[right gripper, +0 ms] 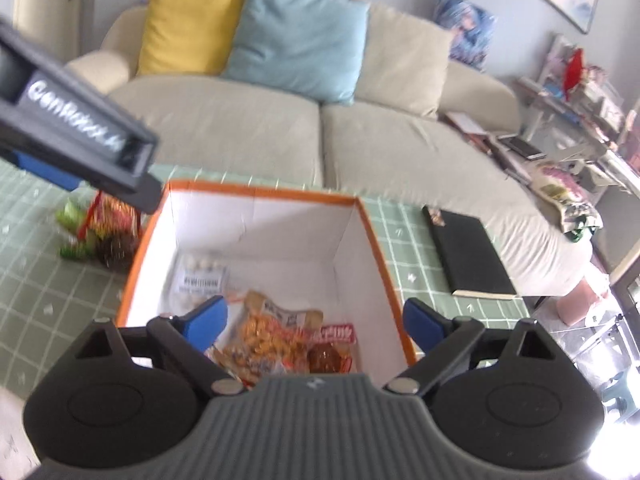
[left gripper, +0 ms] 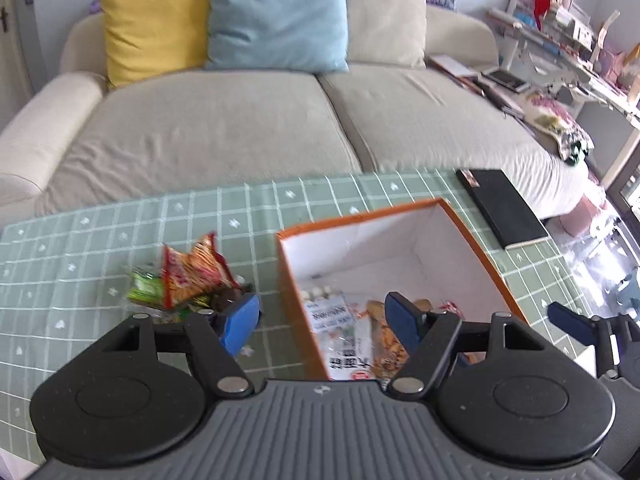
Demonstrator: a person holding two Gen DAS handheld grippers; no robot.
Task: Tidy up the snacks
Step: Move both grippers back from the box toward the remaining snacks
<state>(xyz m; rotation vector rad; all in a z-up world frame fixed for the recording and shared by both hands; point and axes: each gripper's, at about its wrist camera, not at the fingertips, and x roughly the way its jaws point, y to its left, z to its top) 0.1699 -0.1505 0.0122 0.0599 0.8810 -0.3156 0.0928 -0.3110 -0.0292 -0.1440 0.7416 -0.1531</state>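
Observation:
An orange box with a white inside [left gripper: 472, 236] [right gripper: 376, 248] stands on the green checked tablecloth. Several snack packets lie in it: a white one [left gripper: 340, 316] [right gripper: 200, 276], an orange one [right gripper: 268, 332] and a red one [right gripper: 334, 334]. A pile of loose snack packets [left gripper: 188, 276] [right gripper: 100, 228] lies on the cloth left of the box. My left gripper [left gripper: 320, 320] is open and empty, straddling the box's left wall above it. My right gripper [right gripper: 316, 320] is open and empty over the box's near right part; one of its fingers [left gripper: 568, 322] shows in the left wrist view.
A black notebook [left gripper: 500, 204] [right gripper: 468, 252] lies on the cloth right of the box. A beige sofa [left gripper: 240, 120] with yellow, blue and beige cushions stands behind the table. Cluttered shelves [left gripper: 560, 40] stand at the right.

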